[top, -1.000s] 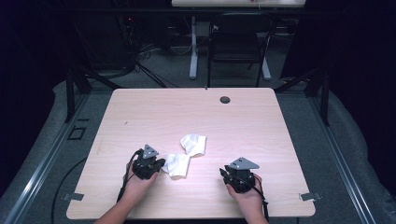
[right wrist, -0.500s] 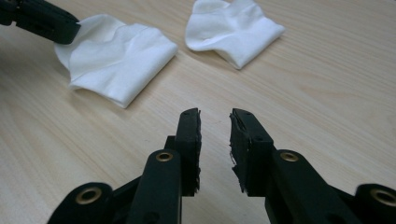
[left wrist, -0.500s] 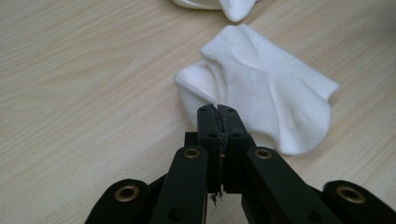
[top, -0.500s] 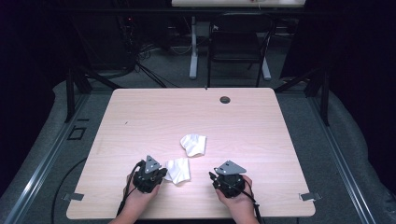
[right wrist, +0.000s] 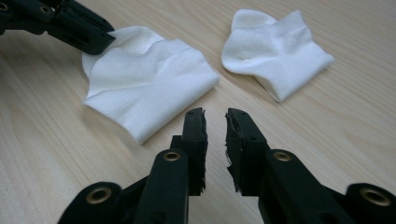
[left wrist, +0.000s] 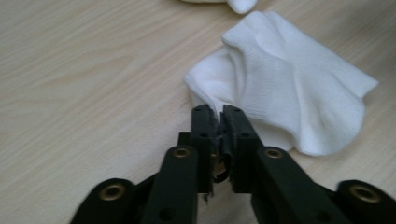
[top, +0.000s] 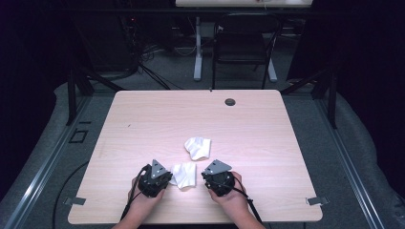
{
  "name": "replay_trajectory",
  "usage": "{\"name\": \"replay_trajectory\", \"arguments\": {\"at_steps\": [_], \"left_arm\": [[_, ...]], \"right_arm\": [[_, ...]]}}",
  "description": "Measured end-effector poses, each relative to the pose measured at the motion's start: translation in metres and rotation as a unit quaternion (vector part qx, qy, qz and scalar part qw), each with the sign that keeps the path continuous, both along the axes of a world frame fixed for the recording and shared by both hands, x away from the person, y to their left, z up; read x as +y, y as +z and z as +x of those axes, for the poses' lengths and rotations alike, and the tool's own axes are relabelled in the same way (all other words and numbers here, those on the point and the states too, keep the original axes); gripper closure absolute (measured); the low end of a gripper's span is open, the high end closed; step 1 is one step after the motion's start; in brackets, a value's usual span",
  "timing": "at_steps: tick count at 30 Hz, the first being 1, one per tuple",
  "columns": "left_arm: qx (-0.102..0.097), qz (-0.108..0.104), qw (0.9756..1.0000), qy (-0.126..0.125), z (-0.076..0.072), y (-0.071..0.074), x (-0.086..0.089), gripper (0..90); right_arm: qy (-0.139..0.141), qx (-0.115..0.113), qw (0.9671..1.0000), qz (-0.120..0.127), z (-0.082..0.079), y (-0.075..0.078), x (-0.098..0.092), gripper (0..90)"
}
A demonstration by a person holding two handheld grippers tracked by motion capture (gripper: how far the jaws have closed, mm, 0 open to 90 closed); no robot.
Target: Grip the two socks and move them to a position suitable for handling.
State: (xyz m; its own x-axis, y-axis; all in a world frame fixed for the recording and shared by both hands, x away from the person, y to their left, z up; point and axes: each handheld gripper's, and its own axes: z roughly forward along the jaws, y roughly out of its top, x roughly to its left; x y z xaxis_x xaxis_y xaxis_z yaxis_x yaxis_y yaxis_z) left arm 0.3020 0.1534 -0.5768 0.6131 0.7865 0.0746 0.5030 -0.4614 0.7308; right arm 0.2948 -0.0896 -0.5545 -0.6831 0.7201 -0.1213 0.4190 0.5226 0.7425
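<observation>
High view: two white socks were seen on the desk (top: 143,119), the near sock (top: 185,174) at lower centre between the left gripper (top: 165,177) and the right gripper (top: 206,176), the far sock (top: 198,147) just above it, apart from it. Left gripper view: the fingers (left wrist: 205,126) had just been opening slightly; they were nearly together, and an edge of the near sock (left wrist: 289,93) was pinched between them. Right gripper view: the fingers (right wrist: 195,126) had just been closing; a narrow gap remained, nothing was held, and the near sock (right wrist: 144,81) lay just beyond the tips.
</observation>
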Motion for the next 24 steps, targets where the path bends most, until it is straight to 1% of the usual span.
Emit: {"name": "replay_trajectory", "arguments": {"at_steps": [1, 2, 3, 4, 7, 8, 10, 12, 14, 15, 16, 18, 20, 21, 22, 24], "left_arm": [[0.0, 0.0, 1.0, 0.0, 0.0, 0.0, 0.0, 78.2], [-0.001, 0.0, 1.0, 0.0, 0.001, 0.001, 0.002, 78.2], [-0.002, -0.005, 1.0, 0.002, 0.003, 0.002, 0.003, 76.5], [-0.005, -0.005, 1.0, 0.001, 0.004, 0.003, 0.005, 75.4], [-0.009, -0.016, 0.9998, 0.003, 0.007, 0.006, 0.007, 72.5], [-0.011, -0.019, 0.9998, 0.002, 0.008, 0.006, 0.008, 71.5], [-0.012, -0.021, 0.9997, 0.001, 0.009, 0.006, 0.008, 71.1], [-0.008, -0.016, 0.9998, -0.004, 0.012, 0.005, 0.007, 74.0], [-0.001, -0.013, 0.9999, -0.008, 0.013, 0.003, 0.005, 80.0], [0.002, -0.011, 0.9999, -0.011, 0.013, 0.003, 0.005, 82.6], [0.004, -0.011, 0.9998, -0.014, 0.013, 0.003, 0.004, 84.5], [0.008, -0.011, 0.9998, -0.017, 0.013, 0.001, 0.003, 87.5], [0.014, -0.012, 0.9996, -0.022, 0.012, 0.0, 0.002, 88.6], [0.014, -0.012, 0.9996, -0.022, 0.012, 0.0, 0.002, 88.8], [0.018, -0.008, 0.9994, -0.028, 0.012, -0.001, 0.0, 89.0], [0.018, -0.009, 0.9994, -0.028, 0.01, -0.001, -0.001, 89.2]], "right_arm": [[0.0, 0.0, 1.0, 0.0, 0.0, 0.0, 0.0, 79.2], [0.004, -0.001, 1.0, 0.0, 0.001, -0.001, 0.002, 80.0], [0.013, 0.001, 0.9999, -0.001, 0.003, -0.002, 0.006, 82.7], [0.017, 0.001, 0.9998, -0.005, 0.005, -0.002, 0.008, 82.8], [0.023, 0.006, 0.9997, 0.001, 0.008, -0.003, 0.012, 83.5], [0.025, 0.008, 0.9996, -0.003, 0.009, -0.004, 0.014, 83.5], [0.031, 0.006, 0.9995, -0.003, 0.011, -0.006, 0.017, 83.1], [0.035, 0.004, 0.9994, -0.002, 0.012, -0.009, 0.022, 82.3], [0.041, 0.004, 0.9991, -0.006, 0.014, -0.011, 0.025, 82.1], [0.042, 0.005, 0.9991, -0.004, 0.014, -0.013, 0.028, 82.1], [0.045, 0.007, 0.9989, -0.009, 0.014, -0.014, 0.029, 82.1], [0.048, 0.009, 0.9987, -0.011, 0.014, -0.016, 0.033, 82.1], [0.056, 0.009, 0.9983, -0.011, 0.013, -0.019, 0.035, 82.2], [0.056, 0.009, 0.9983, -0.011, 0.013, -0.019, 0.035, 82.2], [0.059, 0.014, 0.9981, -0.015, 0.013, -0.021, 0.036, 82.4], [0.064, 0.019, 0.9976, -0.02, 0.013, -0.022, 0.037, 82.9]]}}
